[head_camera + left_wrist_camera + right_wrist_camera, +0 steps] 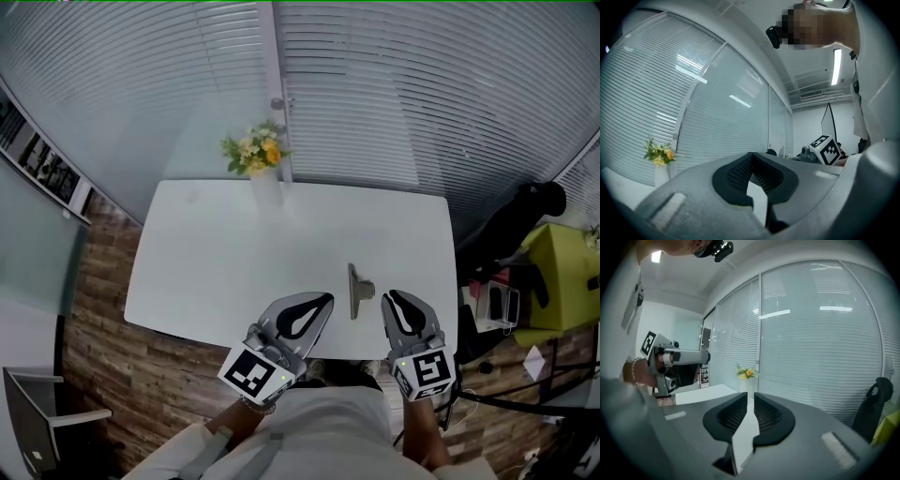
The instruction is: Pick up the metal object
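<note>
Counter (234, 244): smooth, matt white surface. Metal object (359, 291), at 5 o'clock on it: dull grey metal. Floor (98, 281): rough-grained wood planks.

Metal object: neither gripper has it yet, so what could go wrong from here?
1. The metal object lies close to the table's near edge; a clumsy nudge might slide it off.
2. The right gripper is empty and its jaws stand only narrowly apart, perhaps too little to straddle the object.
3. The left gripper, shut, sits close by and could bump it.
</note>
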The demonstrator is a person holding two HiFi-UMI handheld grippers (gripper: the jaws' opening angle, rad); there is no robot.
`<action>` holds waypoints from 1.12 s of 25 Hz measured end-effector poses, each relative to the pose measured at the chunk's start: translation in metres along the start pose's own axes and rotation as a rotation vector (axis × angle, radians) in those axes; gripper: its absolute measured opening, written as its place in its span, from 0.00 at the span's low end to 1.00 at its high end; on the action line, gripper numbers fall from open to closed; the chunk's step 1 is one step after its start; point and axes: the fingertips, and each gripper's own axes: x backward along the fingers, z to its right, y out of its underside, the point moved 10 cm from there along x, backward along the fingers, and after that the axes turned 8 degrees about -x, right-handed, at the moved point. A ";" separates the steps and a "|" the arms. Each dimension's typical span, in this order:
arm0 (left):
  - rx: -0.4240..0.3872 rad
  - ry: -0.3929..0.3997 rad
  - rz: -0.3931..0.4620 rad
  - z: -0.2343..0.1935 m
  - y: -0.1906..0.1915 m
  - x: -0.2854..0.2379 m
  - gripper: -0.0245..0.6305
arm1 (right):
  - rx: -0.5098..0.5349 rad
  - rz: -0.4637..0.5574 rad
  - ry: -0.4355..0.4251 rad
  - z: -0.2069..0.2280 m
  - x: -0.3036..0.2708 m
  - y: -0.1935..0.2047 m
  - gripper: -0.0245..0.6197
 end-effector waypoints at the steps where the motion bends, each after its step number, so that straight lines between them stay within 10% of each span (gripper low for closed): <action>1: 0.000 0.000 -0.001 0.000 0.000 0.000 0.04 | -0.006 -0.011 0.003 0.002 -0.002 0.005 0.11; 28: -0.003 -0.006 -0.021 -0.008 0.004 -0.001 0.04 | -0.175 -0.254 0.060 0.064 -0.063 0.151 0.17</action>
